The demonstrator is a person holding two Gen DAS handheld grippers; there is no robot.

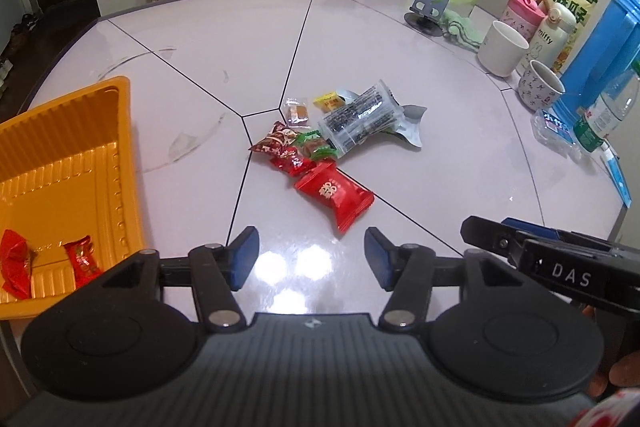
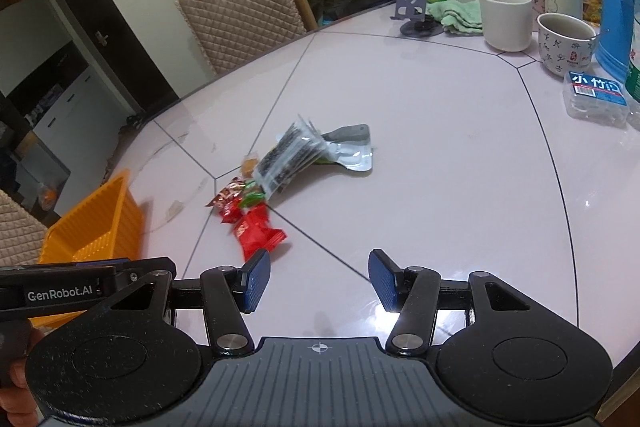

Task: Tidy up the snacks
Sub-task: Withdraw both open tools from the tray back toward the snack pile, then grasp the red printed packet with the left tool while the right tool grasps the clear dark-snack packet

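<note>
1. The ribbed orange plastic tray [image 1: 72,155] sits at the left edge of the pale tiled bench [image 1: 400,67], and two red-wrapped candies [image 1: 16,263] lie in its near corner, so it looks like the collecting bin.
2. The loose pile of snack packets [image 1: 320,131] lies mid-bench; the big red pillow-shaped packet [image 1: 334,195] is nearest.
3. The left hand-held gripper [image 1: 312,259] hovers empty, fingers spread, with that packet just ahead and slightly right.
4. The right hand-held gripper [image 2: 318,281] is likewise spread and empty; the red packet lies just beyond its left fingertip [image 2: 256,279].
</note>
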